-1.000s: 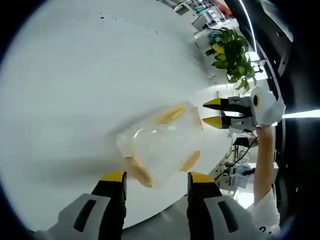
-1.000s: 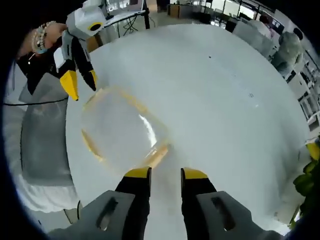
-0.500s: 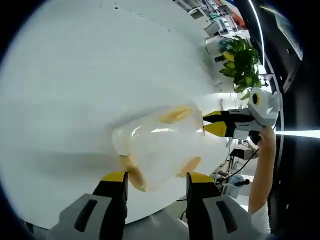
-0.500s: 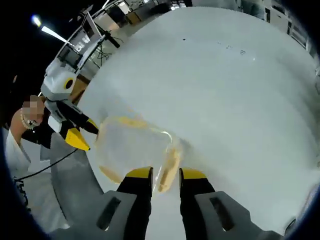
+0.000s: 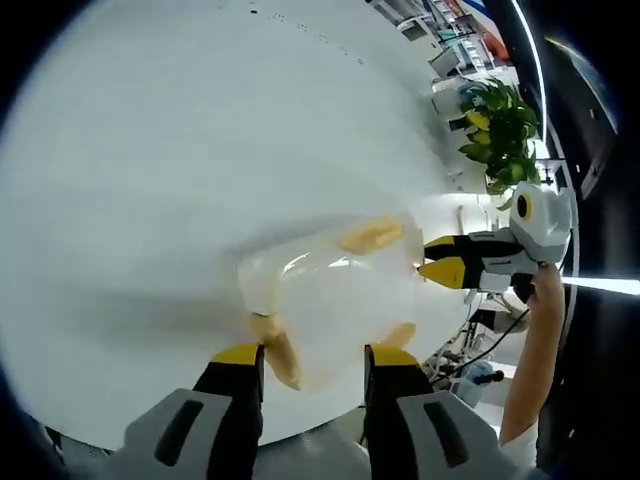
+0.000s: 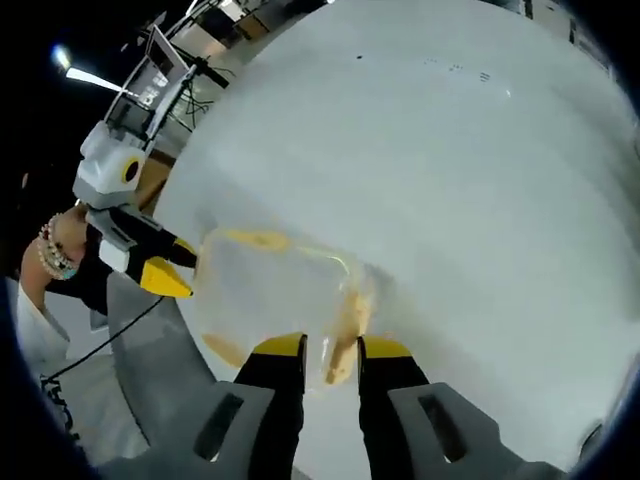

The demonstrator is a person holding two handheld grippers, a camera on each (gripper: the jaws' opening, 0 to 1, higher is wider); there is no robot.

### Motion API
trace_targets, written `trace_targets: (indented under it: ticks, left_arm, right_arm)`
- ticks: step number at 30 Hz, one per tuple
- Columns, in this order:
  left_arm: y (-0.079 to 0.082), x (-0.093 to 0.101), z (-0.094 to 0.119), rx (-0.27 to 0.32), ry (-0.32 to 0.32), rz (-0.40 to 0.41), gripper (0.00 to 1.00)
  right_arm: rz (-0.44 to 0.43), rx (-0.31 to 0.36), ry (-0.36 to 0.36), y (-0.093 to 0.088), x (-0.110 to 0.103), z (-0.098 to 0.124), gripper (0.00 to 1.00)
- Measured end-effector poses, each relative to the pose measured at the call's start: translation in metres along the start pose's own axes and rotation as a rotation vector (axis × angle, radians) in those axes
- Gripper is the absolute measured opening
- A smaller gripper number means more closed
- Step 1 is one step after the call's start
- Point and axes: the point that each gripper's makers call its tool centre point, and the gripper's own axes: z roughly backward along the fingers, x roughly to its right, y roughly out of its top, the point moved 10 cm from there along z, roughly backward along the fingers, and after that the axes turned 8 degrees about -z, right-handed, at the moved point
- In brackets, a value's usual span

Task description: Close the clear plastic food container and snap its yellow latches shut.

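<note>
Both hand-held grippers have closed in on the clear container (image 5: 330,305): the left hand-held gripper (image 5: 305,352), jaws apart, straddles one yellow latch (image 5: 272,345), and the right hand-held gripper (image 6: 330,345), jaws slightly apart, brackets the opposite latch (image 6: 345,330), ready for snapping.

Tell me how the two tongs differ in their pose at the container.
The left tongs straddle one end of the container, jaws spread apart; the right tongs meet the opposite end with jaws nearly together. In the right gripper view, the right tongs flank a yellow latch. Both have yellow tips.
</note>
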Motion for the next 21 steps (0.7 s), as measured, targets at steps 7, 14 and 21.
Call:
trace_targets:
  ticks: [7, 14, 21]
  left_arm:
    - [0.0052, -0.0037, -0.0058, -0.033, 0.079, -0.041, 0.24]
    - [0.0010, 0.0013, -0.0074, -0.041, 0.101, -0.039, 0.24]
    - [0.0060, -0.0020, -0.0080, -0.058, 0.102, -0.047, 0.23]
  right_arm:
    - [-0.022, 0.004, 0.013, -0.0008, 0.0023, -0.0001, 0.17]
    - [-0.027, -0.004, 0.014, -0.0014, 0.0014, -0.0012, 0.16]
    - [-0.059, -0.011, 0.022, 0.0041, 0.0068, -0.0025, 0.16]
